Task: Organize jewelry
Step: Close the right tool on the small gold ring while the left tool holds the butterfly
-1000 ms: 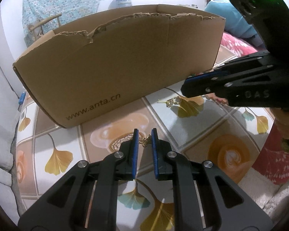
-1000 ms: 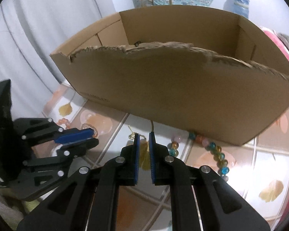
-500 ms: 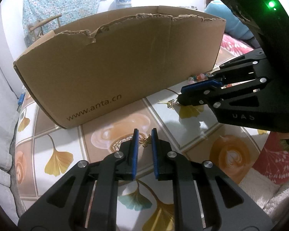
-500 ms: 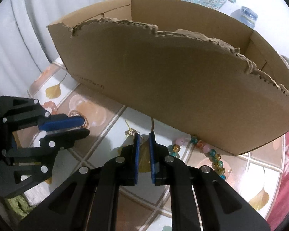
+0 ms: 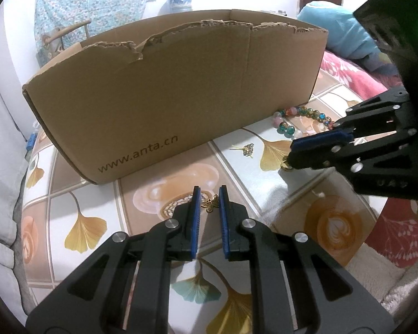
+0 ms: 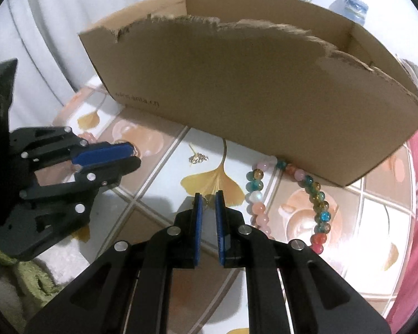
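Left gripper (image 5: 209, 199) narrow, pinching butterfly charm (image 5: 211, 204) at frame centre; right gripper (image 6: 208, 203) near-shut on small gold piece; step: pickup done, next: lift both over cardboard box (image 5: 181, 89) rim & drop in.

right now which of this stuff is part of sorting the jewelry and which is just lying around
Part of the job:
- butterfly charm, pinched in the left gripper
- small gold piece at the right gripper
- gold earring
- bead bracelet
- cardboard box

Just lying about:
- green towel
- blue pillow
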`<state>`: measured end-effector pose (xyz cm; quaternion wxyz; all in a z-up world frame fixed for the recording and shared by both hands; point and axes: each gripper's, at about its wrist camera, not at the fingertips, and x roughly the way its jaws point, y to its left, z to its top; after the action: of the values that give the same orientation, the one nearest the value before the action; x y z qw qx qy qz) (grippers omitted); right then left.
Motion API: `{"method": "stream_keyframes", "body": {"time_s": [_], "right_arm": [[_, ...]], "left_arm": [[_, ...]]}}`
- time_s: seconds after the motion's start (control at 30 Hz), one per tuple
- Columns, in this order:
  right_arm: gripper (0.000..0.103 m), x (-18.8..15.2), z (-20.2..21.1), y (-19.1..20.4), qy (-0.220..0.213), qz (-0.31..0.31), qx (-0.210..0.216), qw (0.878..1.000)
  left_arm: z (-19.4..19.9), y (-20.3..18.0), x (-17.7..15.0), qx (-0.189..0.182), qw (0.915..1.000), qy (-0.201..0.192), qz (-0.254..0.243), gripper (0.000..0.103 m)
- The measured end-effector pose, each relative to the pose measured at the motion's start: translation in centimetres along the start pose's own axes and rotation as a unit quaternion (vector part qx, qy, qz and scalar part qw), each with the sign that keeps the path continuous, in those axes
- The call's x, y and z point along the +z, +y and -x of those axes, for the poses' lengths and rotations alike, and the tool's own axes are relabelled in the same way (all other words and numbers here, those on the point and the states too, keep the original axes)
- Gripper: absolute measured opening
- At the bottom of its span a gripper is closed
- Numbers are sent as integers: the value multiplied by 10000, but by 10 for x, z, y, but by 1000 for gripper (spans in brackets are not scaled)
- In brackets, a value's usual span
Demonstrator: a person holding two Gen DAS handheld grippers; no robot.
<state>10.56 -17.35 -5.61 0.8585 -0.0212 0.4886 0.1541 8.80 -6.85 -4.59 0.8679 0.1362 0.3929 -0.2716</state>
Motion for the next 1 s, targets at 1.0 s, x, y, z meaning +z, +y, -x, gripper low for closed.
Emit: {"method": "stream_keyframes", "body": {"time_s": [1.0], "right_arm": [[12,-3,-19,20,23,344,-16,9994]], "left_arm": [[0,1,1,19,10000,-3,-24,12]]}}
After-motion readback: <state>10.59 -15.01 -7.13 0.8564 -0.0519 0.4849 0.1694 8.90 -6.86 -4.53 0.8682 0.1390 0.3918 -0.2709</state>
